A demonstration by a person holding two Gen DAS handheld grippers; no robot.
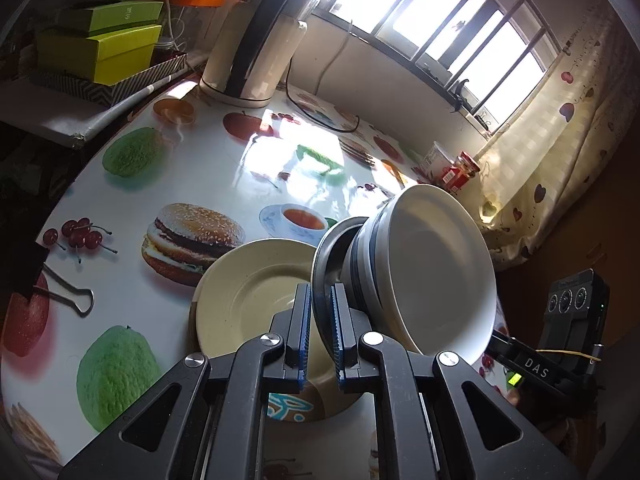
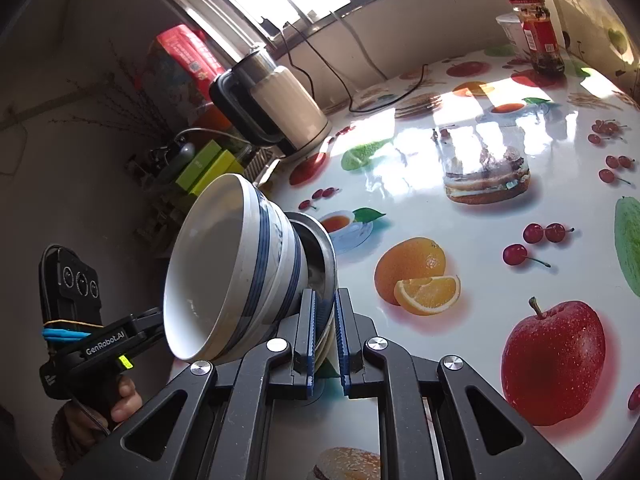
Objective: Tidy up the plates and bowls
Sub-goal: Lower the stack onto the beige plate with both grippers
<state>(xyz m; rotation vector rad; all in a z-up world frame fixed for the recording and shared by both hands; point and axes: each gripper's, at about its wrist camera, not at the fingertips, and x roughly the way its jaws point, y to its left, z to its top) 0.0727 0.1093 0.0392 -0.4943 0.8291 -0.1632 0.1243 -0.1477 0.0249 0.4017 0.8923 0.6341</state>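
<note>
Both grippers hold one tilted stack above the table: a dark metal plate with blue-striped white bowls nested on it. My left gripper is shut on the metal plate's rim. In the right wrist view my right gripper is shut on the rim of the same metal plate, with the bowls leaning left. A cream plate lies flat on the table under the stack. The left gripper's body shows at the lower left of the right wrist view.
The table has a glossy fruit-print cover. An electric kettle with its cord stands at the back. Green boxes sit on a shelf. A red jar and a white cup stand near the window. A binder clip lies at the left.
</note>
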